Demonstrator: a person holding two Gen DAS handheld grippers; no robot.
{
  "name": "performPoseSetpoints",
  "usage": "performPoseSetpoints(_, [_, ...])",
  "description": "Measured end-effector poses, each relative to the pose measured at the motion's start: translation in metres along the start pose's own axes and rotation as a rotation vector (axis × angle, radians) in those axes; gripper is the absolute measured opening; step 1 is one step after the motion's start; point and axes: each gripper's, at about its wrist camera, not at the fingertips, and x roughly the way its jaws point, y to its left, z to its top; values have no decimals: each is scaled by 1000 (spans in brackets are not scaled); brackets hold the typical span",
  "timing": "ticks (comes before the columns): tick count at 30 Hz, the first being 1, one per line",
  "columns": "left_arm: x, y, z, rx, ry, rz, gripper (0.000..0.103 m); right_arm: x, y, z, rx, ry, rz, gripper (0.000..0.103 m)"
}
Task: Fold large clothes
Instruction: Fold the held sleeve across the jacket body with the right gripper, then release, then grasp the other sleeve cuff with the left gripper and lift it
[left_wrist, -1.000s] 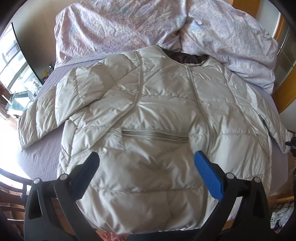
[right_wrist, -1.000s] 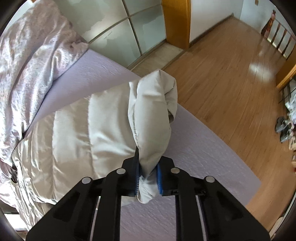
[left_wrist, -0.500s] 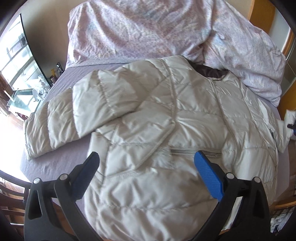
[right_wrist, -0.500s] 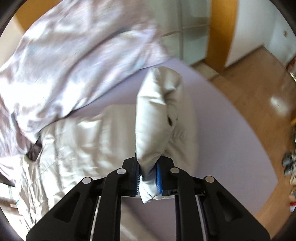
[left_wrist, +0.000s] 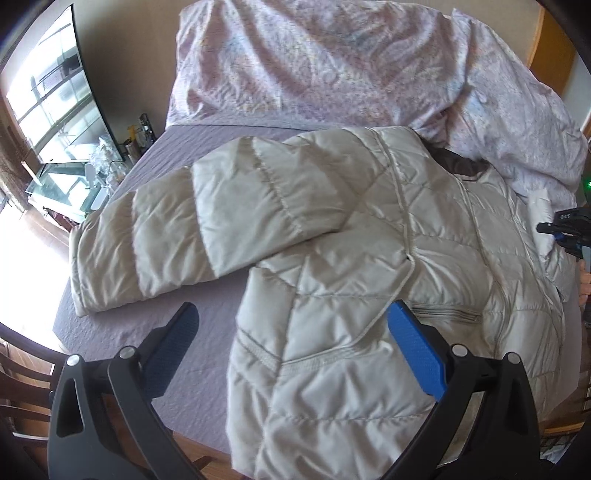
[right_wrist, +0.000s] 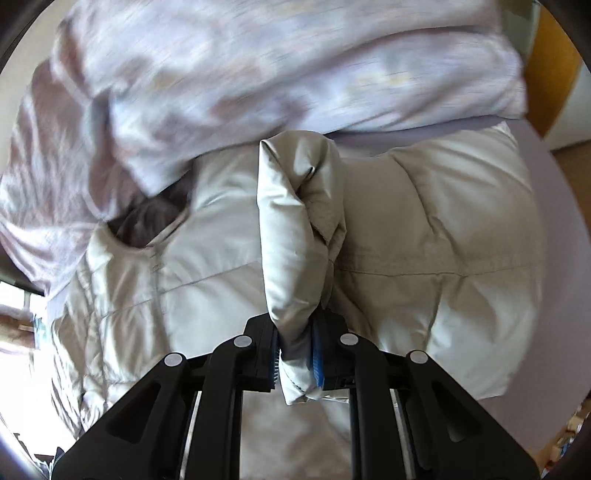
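Lilac sheet covers the bed, and the quilted beige jacket lies front-up across it, collar toward the crumpled floral duvet. A second ago the left wrist view centred on the jacket's body; now it has swung toward the outstretched sleeve, with the left gripper spread wide and empty above the hem. Only the right wrist view shows the right gripper clamped on the other sleeve cuff, now carried from the bed's edge over the jacket's chest.

Daylight blows out the left edges; right wrist view motion-blurred, fisheye-bent rims.
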Motion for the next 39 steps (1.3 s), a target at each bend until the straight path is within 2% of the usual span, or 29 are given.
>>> performPoseSetpoints(9, [-1, 25, 2, -38, -4, 25, 101, 30, 102, -22, -132, 79, 96, 15])
performPoseSetpoints(13, [-1, 30, 3, -47, -4, 28, 101, 40, 126, -26, -197, 99, 80, 19])
performPoseSetpoints(14, [-1, 32, 4, -48, -5, 28, 101, 40, 126, -26, -206, 97, 75, 23])
performPoseSetpoints(16, [1, 33, 5, -50, -4, 30, 101, 35, 124, -24, -204, 84, 79, 37])
performPoseSetpoints(18, [3, 34, 6, -51, -2, 30, 101, 21, 116, -18, -184, 41, 76, 59])
performPoseSetpoints(21, [7, 36, 8, -50, 3, 33, 101, 2, 103, -6, -156, -35, 83, 60])
performPoseSetpoints(23, [9, 35, 10, -49, 6, 33, 101, -4, 88, 1, -129, -56, 47, 60])
performPoseSetpoints(26, [12, 34, 12, -43, 9, 34, 101, 15, 86, 2, -130, -9, -27, 60])
performPoseSetpoints(31, [15, 32, 16, -36, 7, 31, 101, 47, 95, -8, -127, 81, -70, 60])
performPoseSetpoints(35, [16, 39, 18, -45, 5, 42, 101, 60, 109, -15, -154, 98, -113, 69])
performPoseSetpoints(39, [18, 57, 21, -76, 7, 60, 101, 73, 127, -23, -198, 115, -172, 70])
